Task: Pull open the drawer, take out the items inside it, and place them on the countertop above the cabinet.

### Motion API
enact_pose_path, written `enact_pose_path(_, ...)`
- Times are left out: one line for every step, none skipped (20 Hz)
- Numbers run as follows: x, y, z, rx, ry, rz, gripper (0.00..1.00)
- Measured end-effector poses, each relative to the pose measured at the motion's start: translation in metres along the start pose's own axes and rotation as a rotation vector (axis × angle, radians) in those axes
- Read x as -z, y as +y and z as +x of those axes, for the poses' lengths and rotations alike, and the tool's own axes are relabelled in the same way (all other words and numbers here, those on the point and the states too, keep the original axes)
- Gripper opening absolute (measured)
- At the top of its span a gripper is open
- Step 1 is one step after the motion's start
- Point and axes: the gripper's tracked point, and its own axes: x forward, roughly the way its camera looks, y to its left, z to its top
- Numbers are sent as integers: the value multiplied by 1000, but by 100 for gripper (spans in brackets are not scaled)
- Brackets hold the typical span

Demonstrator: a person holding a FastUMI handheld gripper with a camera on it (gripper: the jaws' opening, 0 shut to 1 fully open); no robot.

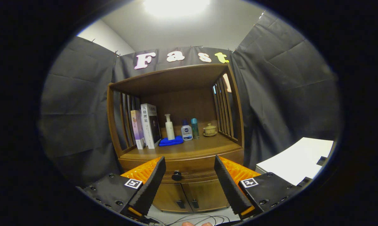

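Wood makes up the cabinet [176,150] that is faced by the gripper [189,182], whose fingers are spread wide apart with nothing held between them. Between the fingers, just beyond their tips, the dark round knob [176,175] of the drawer [189,175] is seen; the drawer is shut. Below it, two cabinet doors [189,196] are closed. Above the drawer, the worktop [189,149] is set inside slatted side walls. Near its front left edge, two upright books [146,127] are stood; beside them a blue cloth [171,141] is laid, with a white pump bottle [169,127] on it. Farther back toward the right, a small white bottle [186,131], a teal bottle [194,127] and a lidded cup on a saucer [210,130] are lined up.
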Motion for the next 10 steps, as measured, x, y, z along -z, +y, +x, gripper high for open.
enact_pose_path(4,-2,4,11,5,-1,98)
enact_pose_path(12,-2,8,14,15,0,98)
enact_pose_path(18,-2,12,12,20,-4,98)
enact_pose_path(23,-4,16,17,27,-16,98)
enact_pose_path(30,-7,19,26,41,-25,98)
enact_pose_path(35,-5,22,24,49,-25,98)
enact_pose_path(39,-3,24,18,57,-21,98)
enact_pose_path(42,-1,26,13,59,-16,98)
enact_pose_path(44,0,27,12,58,-15,98)
enact_pose_path(48,1,29,10,57,-17,98)
